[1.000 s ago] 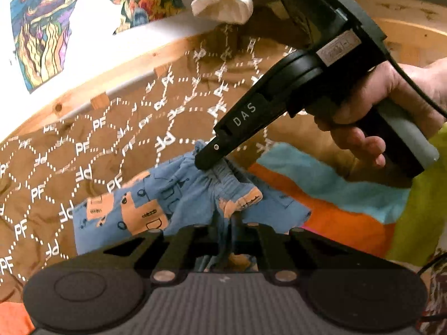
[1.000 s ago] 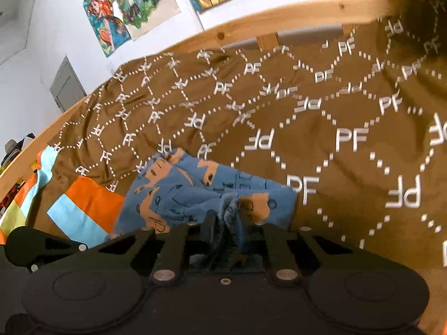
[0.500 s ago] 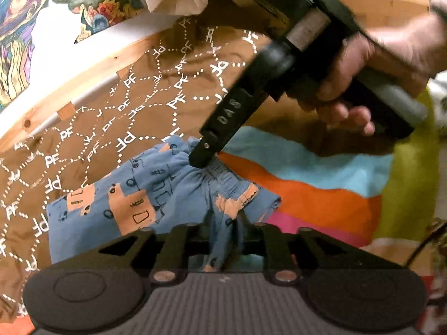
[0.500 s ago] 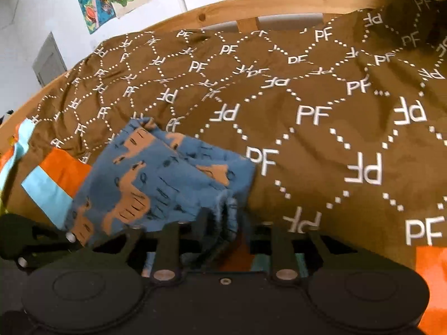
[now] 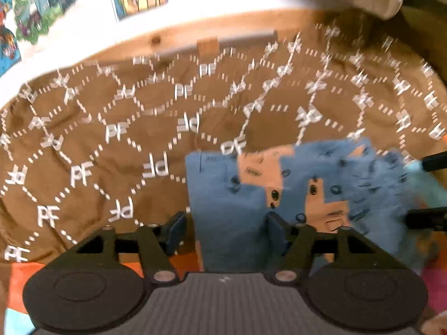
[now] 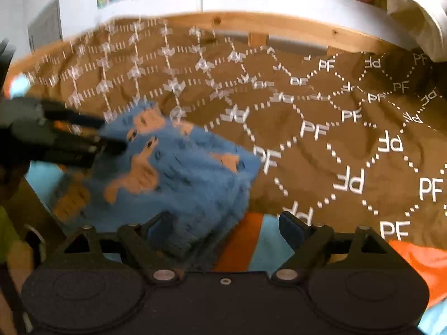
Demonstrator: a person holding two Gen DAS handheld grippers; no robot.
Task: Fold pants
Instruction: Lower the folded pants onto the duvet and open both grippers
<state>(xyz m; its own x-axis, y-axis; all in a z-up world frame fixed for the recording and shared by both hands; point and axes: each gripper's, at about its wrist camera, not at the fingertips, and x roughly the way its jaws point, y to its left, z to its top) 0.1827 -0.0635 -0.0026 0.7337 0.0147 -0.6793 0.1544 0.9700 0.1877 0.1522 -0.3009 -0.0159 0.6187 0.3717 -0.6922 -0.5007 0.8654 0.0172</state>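
I was working over a bed spread with a brown blanket (image 6: 349, 145) stitched in white dotted hexagons and "PF" letters. Along its far side ran a pale wooden bed rail (image 5: 156, 39) with a knot in it, curving in my lens. Behind the rail stood a white wall (image 6: 251, 2) hung with bright cartoon posters (image 5: 30, 8). At the left of my right-hand view a grey panel (image 6: 44, 25) sat in the wall. A white cloth (image 6: 419, 19) drooped over the rail at the far right corner. Near me lay bedding striped in orange and light blue (image 6: 251, 240).
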